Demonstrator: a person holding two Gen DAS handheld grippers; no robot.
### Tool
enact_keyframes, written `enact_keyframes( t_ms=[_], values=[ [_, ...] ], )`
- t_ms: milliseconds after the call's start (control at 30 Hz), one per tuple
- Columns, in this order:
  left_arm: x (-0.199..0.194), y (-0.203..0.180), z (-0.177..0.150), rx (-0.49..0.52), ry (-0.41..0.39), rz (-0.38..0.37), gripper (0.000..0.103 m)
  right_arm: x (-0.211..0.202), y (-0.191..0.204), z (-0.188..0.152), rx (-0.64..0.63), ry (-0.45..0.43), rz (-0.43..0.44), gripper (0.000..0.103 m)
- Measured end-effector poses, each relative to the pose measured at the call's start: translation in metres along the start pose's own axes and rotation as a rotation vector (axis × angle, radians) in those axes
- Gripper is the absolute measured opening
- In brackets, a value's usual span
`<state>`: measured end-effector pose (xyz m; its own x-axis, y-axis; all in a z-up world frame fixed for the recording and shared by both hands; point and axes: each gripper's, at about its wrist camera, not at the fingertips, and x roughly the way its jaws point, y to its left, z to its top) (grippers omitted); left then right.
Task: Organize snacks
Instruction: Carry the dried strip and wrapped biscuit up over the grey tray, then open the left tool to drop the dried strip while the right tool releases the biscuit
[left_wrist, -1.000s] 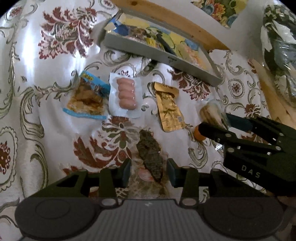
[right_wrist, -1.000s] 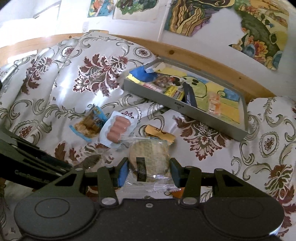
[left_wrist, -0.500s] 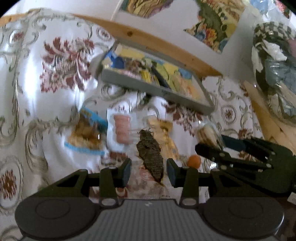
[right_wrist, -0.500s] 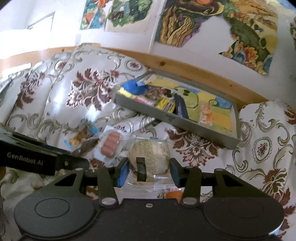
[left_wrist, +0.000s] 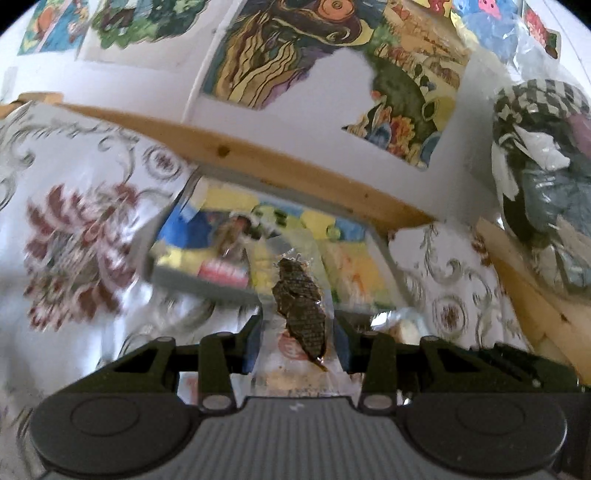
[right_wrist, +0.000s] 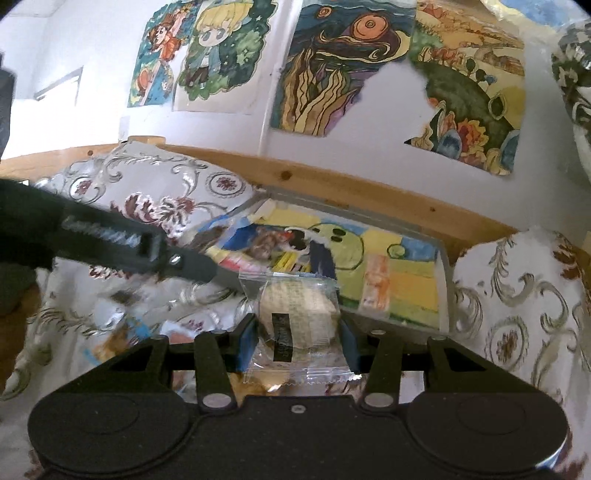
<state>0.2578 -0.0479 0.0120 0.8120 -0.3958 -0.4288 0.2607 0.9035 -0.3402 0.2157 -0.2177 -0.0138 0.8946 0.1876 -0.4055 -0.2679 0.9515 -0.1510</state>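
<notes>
I hold one snack in each gripper, so I can bring both to the grey tray (right_wrist: 445, 280) in one trip. My left gripper (left_wrist: 297, 343) is closed on a clear packet with a dark dried piece (left_wrist: 300, 314), held up in front of the tray's near wall. My right gripper (right_wrist: 297, 341) is closed on a round biscuit in clear wrap (right_wrist: 295, 321), also short of the tray. The tray lies on the flowered cloth (right_wrist: 517, 295) by the wall and already holds several snacks. Only the right view shows my left gripper from the side, and the tray floor more clearly.
</notes>
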Motion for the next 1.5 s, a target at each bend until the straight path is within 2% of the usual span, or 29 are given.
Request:
enact_keyframes(
  t_ms=[400,600,733,1100,1267,1500],
  values=[
    [0.101,-0.021,0.054,-0.012,-0.017,0.037,0.045,0.066,-0.082,0.018,0.121,-0.03,-0.133,0.049],
    [0.147,-0.032,0.057,0.018,0.011,0.047,0.045,0.09,-0.118,0.014,0.262,0.045,-0.178,0.049],
    [0.169,-0.036,0.052,0.022,0.057,0.063,0.045,0.101,-0.123,0.008,0.291,0.067,-0.189,0.049],
    [0.192,-0.04,0.038,0.065,0.126,0.128,0.045,0.114,-0.132,0.007,0.385,0.079,-0.17,0.05],
    [0.195,-0.042,0.036,0.092,0.146,0.121,0.047,0.118,-0.132,0.007,0.389,0.079,-0.172,0.051],
    [0.194,-0.043,0.037,0.076,0.154,0.121,0.052,0.118,-0.132,0.007,0.394,0.072,-0.172,0.055]
  ],
)
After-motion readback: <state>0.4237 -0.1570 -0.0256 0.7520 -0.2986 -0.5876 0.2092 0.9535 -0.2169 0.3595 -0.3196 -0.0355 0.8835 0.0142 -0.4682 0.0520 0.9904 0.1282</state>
